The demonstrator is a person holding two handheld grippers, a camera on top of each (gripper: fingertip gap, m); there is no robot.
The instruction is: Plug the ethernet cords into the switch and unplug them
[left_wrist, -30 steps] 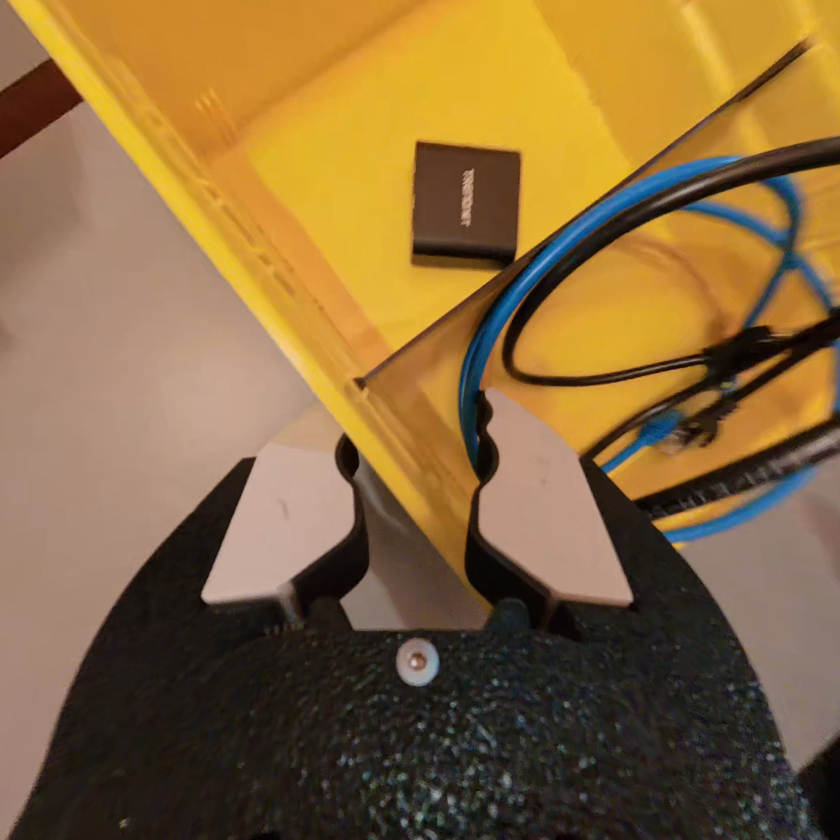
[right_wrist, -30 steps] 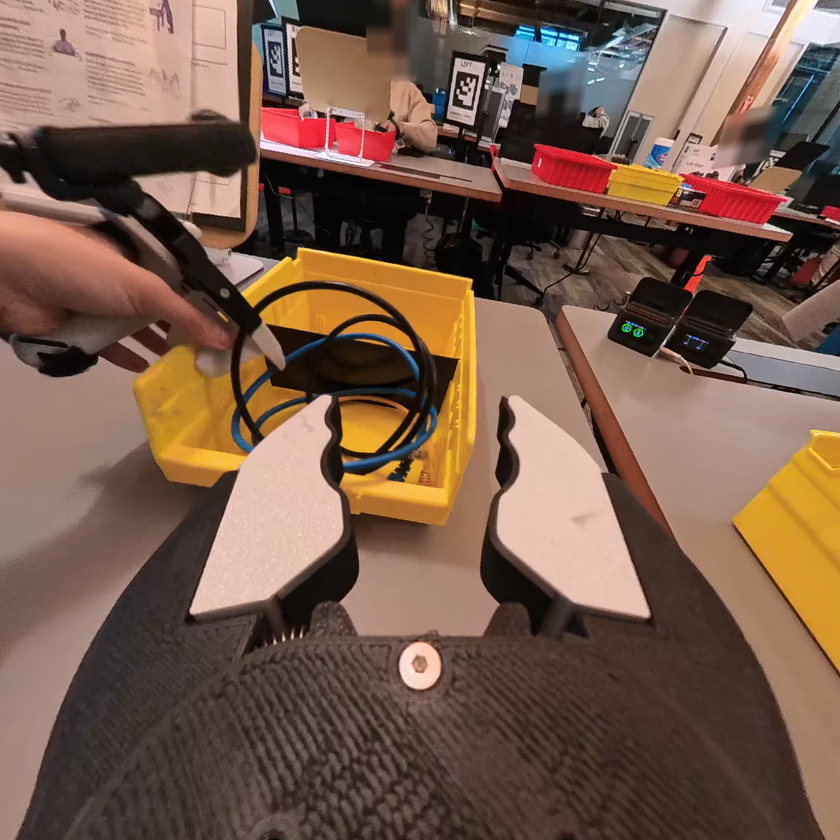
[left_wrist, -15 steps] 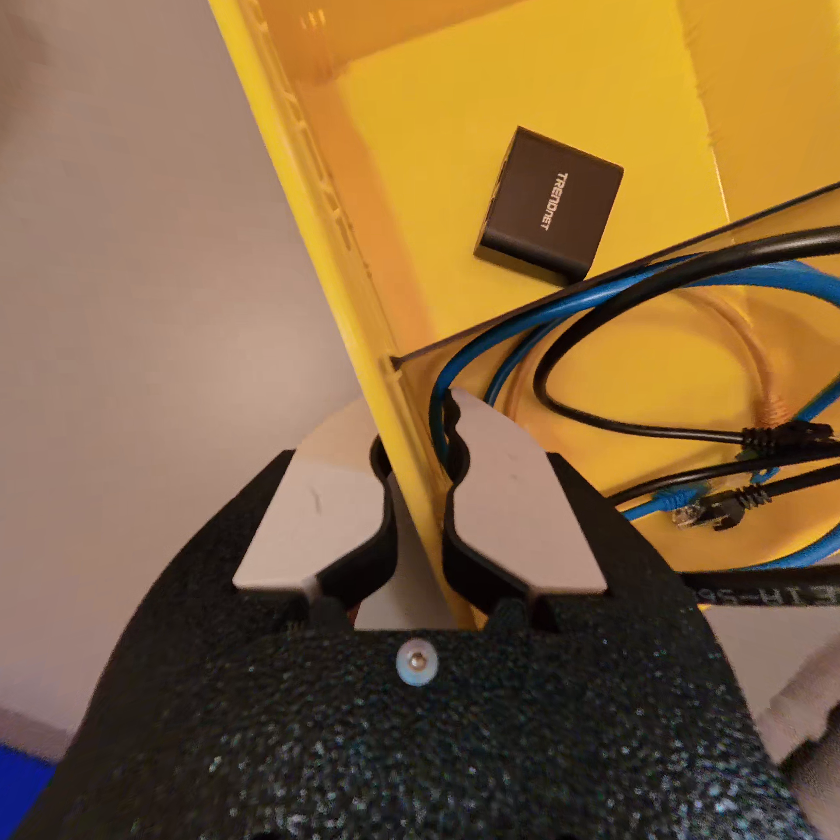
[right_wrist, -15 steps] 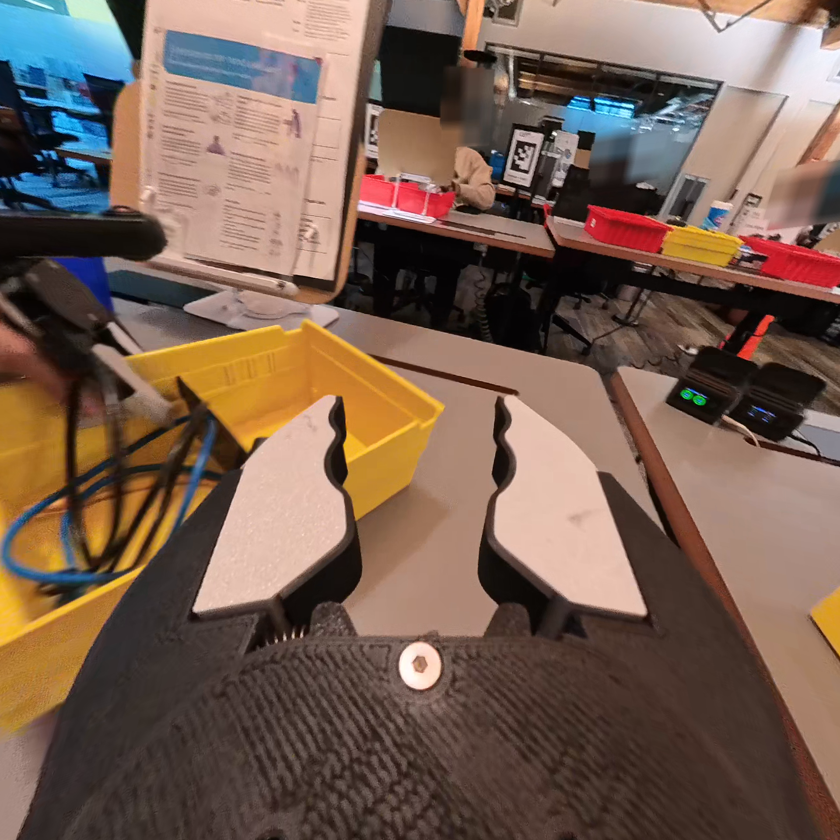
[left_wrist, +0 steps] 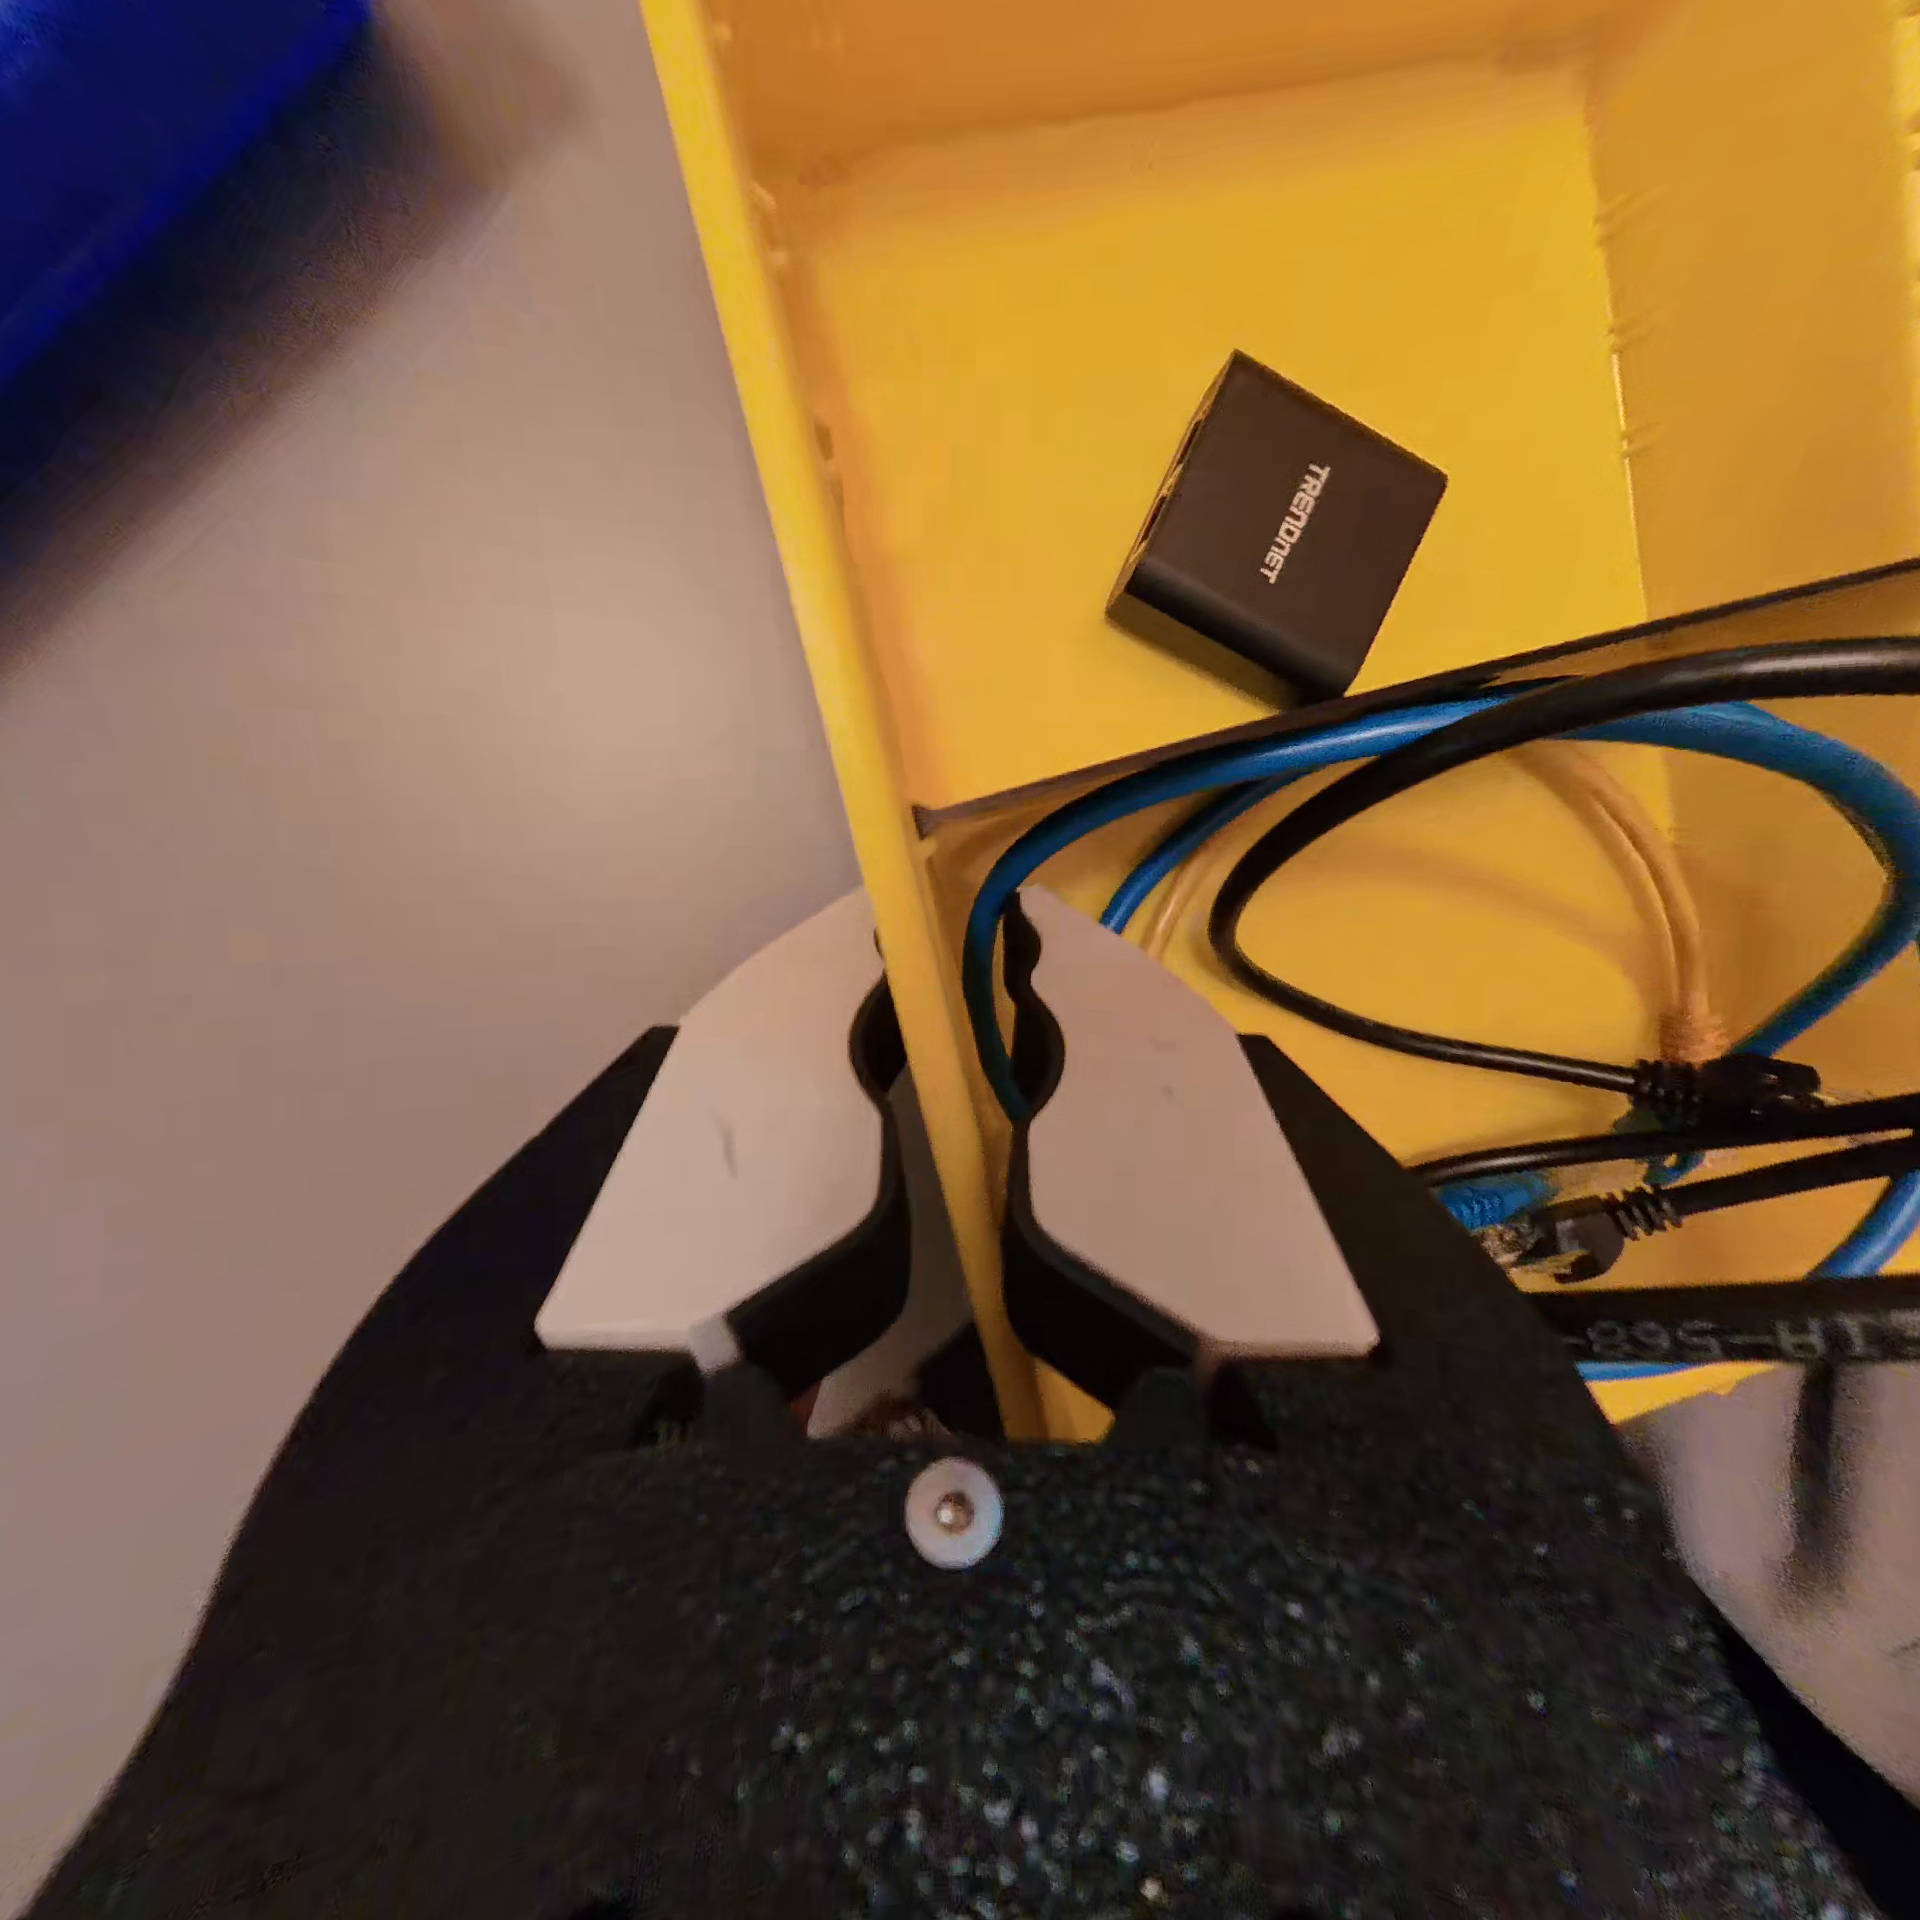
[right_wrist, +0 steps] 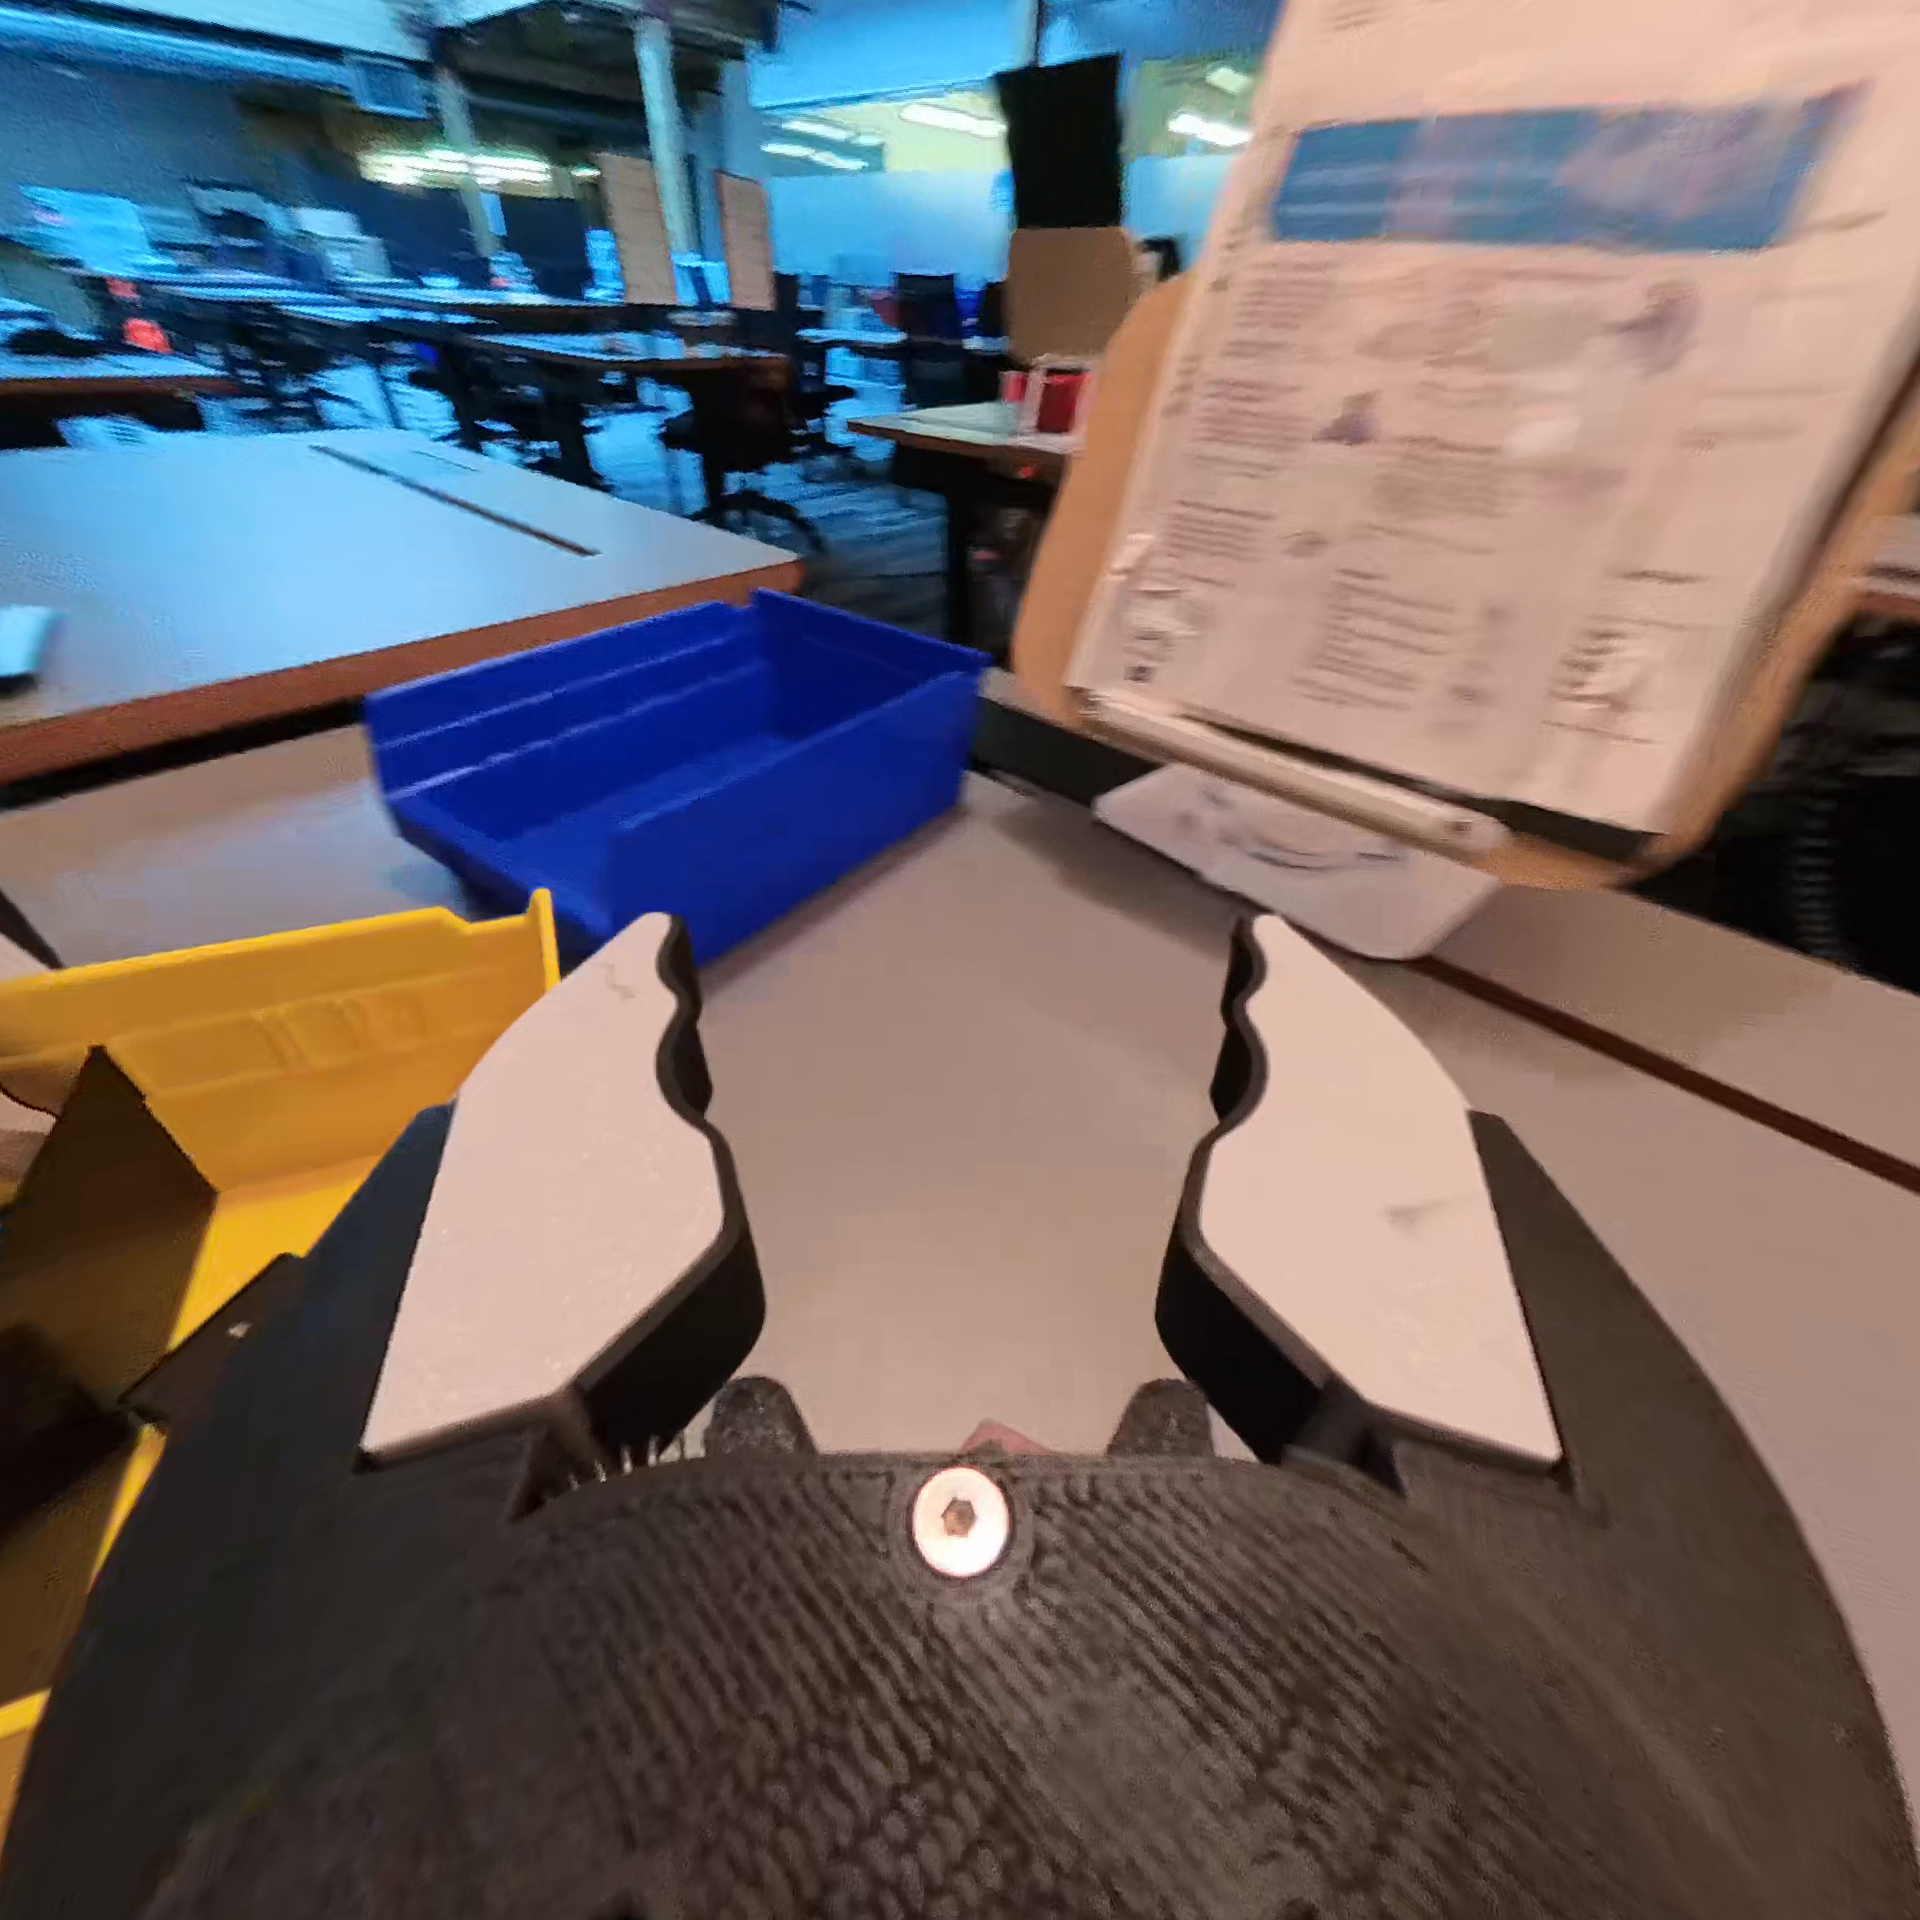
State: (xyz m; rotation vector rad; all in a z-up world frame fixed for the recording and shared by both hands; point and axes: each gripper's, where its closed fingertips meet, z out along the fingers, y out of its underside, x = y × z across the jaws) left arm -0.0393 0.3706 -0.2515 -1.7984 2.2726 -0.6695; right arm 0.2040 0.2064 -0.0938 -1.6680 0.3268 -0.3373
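Note:
In the left wrist view a small black switch [left_wrist: 1278, 530] lies loose on the floor of a yellow bin [left_wrist: 1143, 156], in its far compartment. A dark divider [left_wrist: 1351, 707] closes off the near compartment, which holds coiled blue [left_wrist: 1662, 727], black [left_wrist: 1299, 997] and tan [left_wrist: 1652, 883] ethernet cords, all unplugged. My left gripper [left_wrist: 940, 914] is shut on the bin's side wall, one finger outside and one inside beside the blue cord. My right gripper [right_wrist: 961, 956] is open and empty above bare table, with the yellow bin [right_wrist: 270, 1029] at its lower left.
An empty blue bin [right_wrist: 675, 769] sits on the table beyond the right gripper and shows as a blur in the left wrist view [left_wrist: 104, 208]. A paper sheet on a white stand [right_wrist: 1455, 468] stands at the right. Other tables and chairs fill the room behind.
My left gripper has closed onto the bin's side wall and the bin has turned with it. The right gripper has swung left; the blue bin and document stand now fill its view.

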